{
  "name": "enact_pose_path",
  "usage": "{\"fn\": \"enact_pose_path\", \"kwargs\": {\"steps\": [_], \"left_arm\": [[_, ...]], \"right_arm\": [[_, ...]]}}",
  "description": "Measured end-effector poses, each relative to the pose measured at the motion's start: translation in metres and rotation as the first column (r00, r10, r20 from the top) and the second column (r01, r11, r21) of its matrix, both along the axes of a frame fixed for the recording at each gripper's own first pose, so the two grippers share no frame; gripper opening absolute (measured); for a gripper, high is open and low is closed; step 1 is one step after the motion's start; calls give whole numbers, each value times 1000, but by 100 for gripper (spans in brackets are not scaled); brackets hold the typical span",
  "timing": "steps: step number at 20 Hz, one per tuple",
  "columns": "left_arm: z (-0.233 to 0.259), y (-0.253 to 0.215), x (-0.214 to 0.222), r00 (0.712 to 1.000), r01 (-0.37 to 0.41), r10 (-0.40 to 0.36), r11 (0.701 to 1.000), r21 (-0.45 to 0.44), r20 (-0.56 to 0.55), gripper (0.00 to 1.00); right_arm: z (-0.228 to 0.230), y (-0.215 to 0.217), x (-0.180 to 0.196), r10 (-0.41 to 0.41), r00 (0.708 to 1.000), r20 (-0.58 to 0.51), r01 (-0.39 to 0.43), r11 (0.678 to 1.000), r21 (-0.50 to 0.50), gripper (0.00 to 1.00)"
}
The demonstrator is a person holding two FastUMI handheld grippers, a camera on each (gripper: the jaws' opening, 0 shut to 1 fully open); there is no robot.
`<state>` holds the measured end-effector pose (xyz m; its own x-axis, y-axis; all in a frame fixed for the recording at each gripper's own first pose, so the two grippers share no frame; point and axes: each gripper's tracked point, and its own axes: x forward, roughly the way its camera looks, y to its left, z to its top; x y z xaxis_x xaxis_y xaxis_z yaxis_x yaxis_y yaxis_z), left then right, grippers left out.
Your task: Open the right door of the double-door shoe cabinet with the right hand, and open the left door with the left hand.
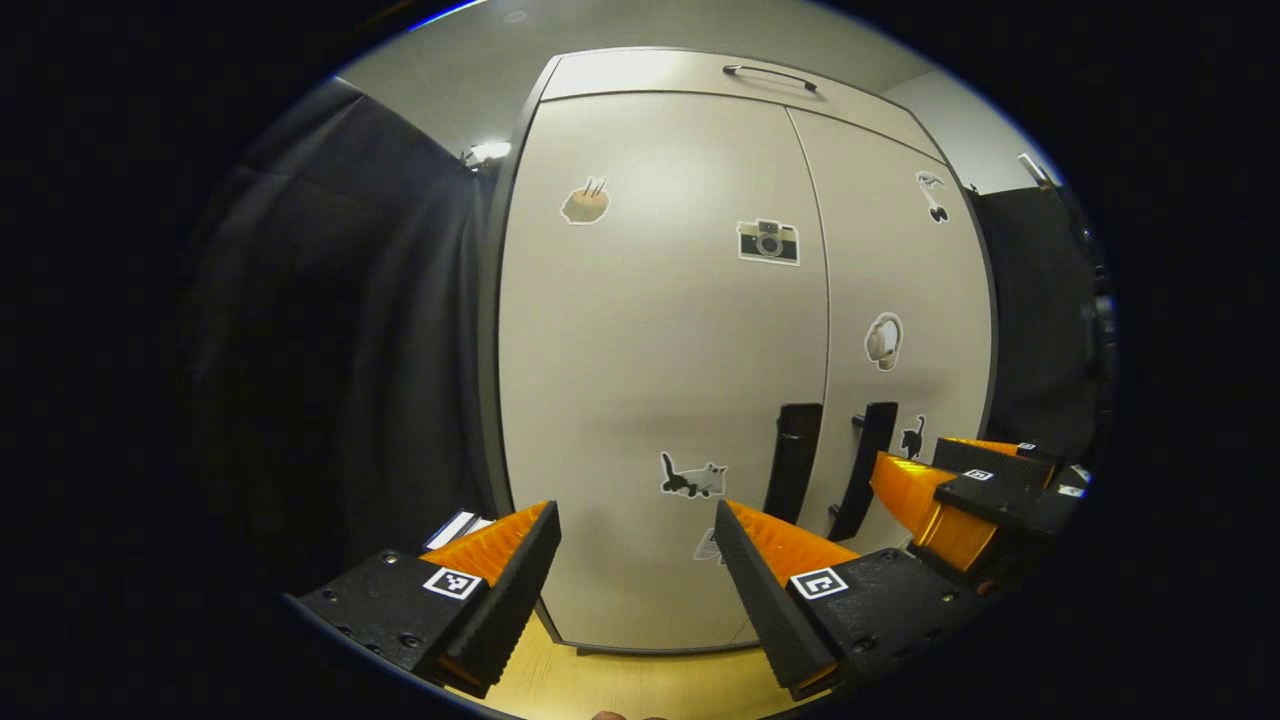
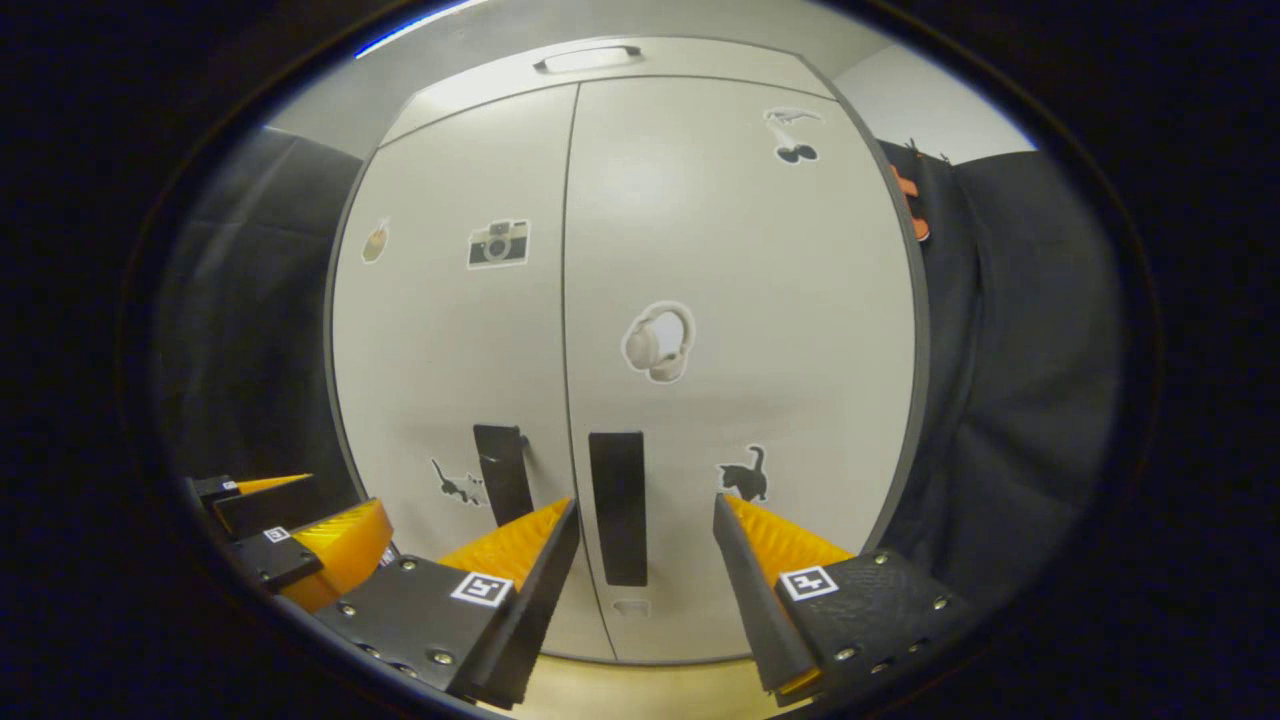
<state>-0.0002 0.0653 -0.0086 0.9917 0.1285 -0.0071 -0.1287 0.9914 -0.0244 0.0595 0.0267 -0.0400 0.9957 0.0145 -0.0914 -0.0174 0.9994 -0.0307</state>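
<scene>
Hovering spread-fingered and empty before the shut shoe cabinet (image 2: 640,350), the right gripper (image 2: 645,530) framed the right door's handle (image 2: 618,505), while the left gripper (image 1: 635,535) sat off the left door's handle (image 1: 793,460), risking a missed grasp.

Wooden floor (image 1: 600,685), shoe cabinet (image 1: 650,350) on it

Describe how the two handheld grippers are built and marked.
The left gripper and the right gripper each have two wedge-shaped fingers with ribbed inner faces, mounted on black screwed blocks. Each block carries a square black-and-white marker.
</scene>
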Motion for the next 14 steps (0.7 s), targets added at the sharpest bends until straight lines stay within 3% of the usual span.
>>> {"fn": "enact_pose_path", "kwargs": {"steps": [2, 4, 7, 9, 12, 14], "left_arm": [[-1, 6, 0, 1000, -12, 12, 1000, -2, -2, 96], [-3, 11, 1, 1000, -20, 20, 1000, -2, -5, 96], [-4, 19, 1, 999, -33, 33, 999, 6, -10, 96], [-5, 24, 2, 999, -40, 40, 999, 6, -13, 96], [-9, 31, 2, 999, -49, 49, 999, -6, -23, 96], [-12, 36, 1, 998, -58, 57, 998, -15, -27, 96]], "right_arm": [[-1, 5, 11, 3, 1000, 5, -3, 1000, -3, 78], [-4, 8, 21, 3, 1000, 3, -3, 1000, 4, 63], [-13, 9, 30, -8, 1000, -21, 8, 1000, 6, 63], [-17, 12, 37, -3, 1000, -25, 3, 1000, 18, 42], [-18, 12, 38, -13, 1000, -22, 13, 1000, 6, 32], [-19, 12, 38, -15, 1000, -13, 15, 1000, -9, 32]]}}
